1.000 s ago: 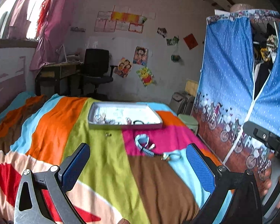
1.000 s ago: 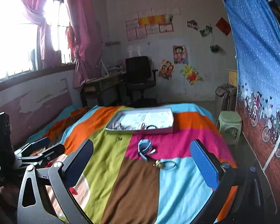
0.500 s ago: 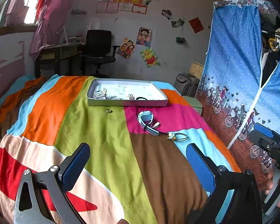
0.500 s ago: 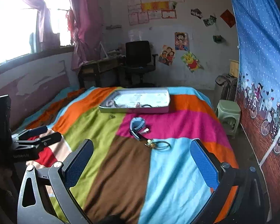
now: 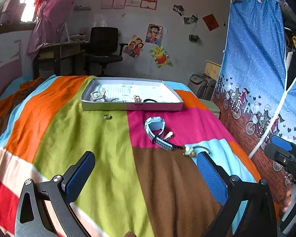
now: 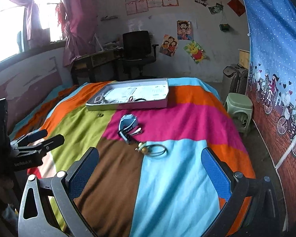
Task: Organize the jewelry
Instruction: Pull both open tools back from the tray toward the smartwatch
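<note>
Both hand-held grippers spread wide and empty over the bed, jewelry ahead

Seen from the left hand-held gripper, a small ring lies at 11 o'clock on the green stripe of the bedspread, just short of the tray at 12. The watch lies at 12 to 1 o'clock, its strap trailing toward the bracelet at 1, just beyond the right finger. From the right hand-held gripper, the bracelet sits nearest at 12 and flat, so the right hand looks better placed.
</note>
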The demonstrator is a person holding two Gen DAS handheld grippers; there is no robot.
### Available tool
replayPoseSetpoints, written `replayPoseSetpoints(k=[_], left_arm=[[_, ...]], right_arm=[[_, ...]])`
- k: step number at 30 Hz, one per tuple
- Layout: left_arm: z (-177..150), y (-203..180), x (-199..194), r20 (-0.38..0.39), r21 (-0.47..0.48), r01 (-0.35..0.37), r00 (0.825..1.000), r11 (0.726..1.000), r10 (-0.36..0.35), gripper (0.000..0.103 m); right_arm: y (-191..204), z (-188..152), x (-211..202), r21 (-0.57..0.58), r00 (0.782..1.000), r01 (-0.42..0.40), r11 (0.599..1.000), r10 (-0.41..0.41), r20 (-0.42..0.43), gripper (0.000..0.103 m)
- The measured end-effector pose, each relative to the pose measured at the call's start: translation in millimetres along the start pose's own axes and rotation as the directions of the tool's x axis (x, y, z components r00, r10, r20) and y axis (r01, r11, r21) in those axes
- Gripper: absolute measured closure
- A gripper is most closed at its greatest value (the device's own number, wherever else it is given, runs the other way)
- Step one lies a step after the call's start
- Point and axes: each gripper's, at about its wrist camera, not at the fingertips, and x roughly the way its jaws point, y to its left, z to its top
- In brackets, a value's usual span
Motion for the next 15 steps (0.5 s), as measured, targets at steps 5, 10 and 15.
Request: replayPoseSetpoints(k=[5,10,15], left_arm=[[9,0,25,0.01,-0.011,0.01,1.0,1.0,-0.01,0.0],[18,2,58,-0.005,-0.011,0.02,1.0,1.0,-0.02,0.0],[24,2,88,-0.037,0.001,0.039,0.999,0.999,-0.038,0.0]], right_arm=[[-7,9,28,0.03,1.0,0.01,1.0,-0.011,0.018,0.001],[-13,14,60,0.042,1.0,0.022,0.999,-0.023,0.009,0.001],[-18,12,95,0.044,1.0,0.014,0.999,-0.013,-0.014,0.001]])
